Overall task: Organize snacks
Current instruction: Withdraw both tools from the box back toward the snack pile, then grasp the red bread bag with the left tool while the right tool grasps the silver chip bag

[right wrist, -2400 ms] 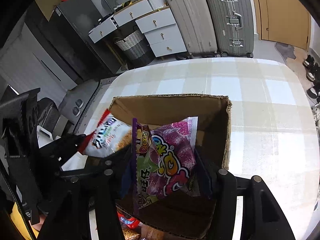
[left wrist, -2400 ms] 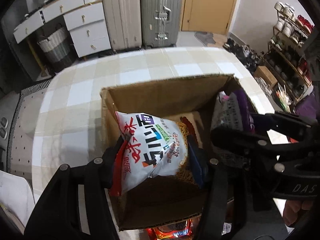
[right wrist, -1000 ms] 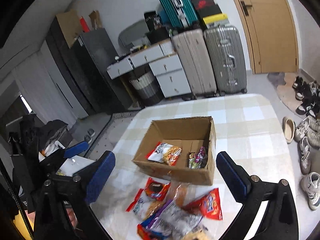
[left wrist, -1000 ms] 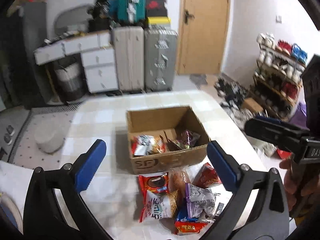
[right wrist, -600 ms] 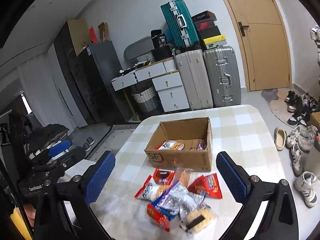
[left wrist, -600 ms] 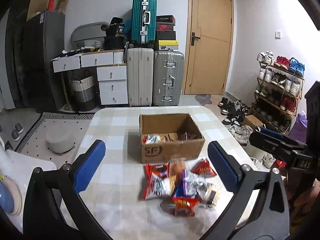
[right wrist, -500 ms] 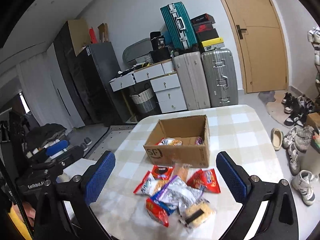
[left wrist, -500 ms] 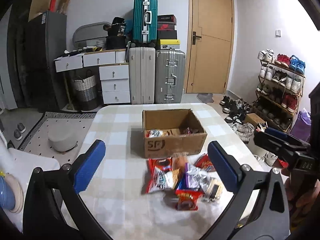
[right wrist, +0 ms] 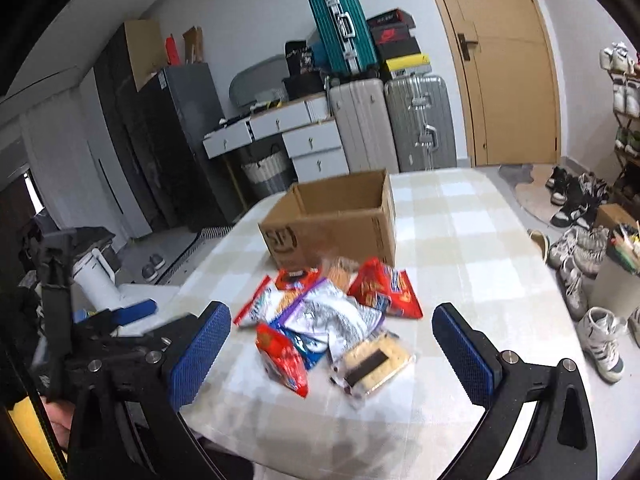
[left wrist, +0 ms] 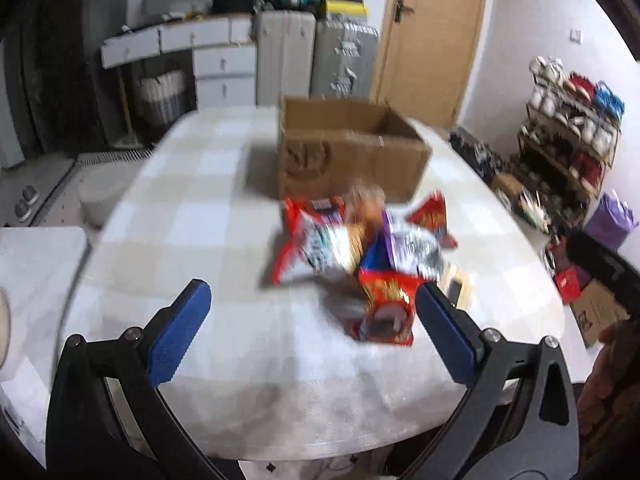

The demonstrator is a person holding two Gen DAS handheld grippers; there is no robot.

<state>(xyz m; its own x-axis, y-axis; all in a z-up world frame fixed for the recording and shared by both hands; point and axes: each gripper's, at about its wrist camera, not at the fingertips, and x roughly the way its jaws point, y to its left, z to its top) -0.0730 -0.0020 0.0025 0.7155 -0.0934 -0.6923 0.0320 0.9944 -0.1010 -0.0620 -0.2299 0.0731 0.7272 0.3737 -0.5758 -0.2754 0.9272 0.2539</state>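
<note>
Meanwhile, loose snack packets (right wrist: pixel 332 320) lie heaped just before the cardboard box (right wrist: pixel 340 220).

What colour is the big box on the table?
Brown: the cardboard box is plain brown with a dark logo on its front, clearest in the right wrist view.

A cardboard box (right wrist: pixel 340 216) sits on the table (right wrist: pixel 472 240) — just before it lies a heap of snack packets (right wrist: pixel 332 316), suitcases (right wrist: pixel 392 124) well behind.
</note>
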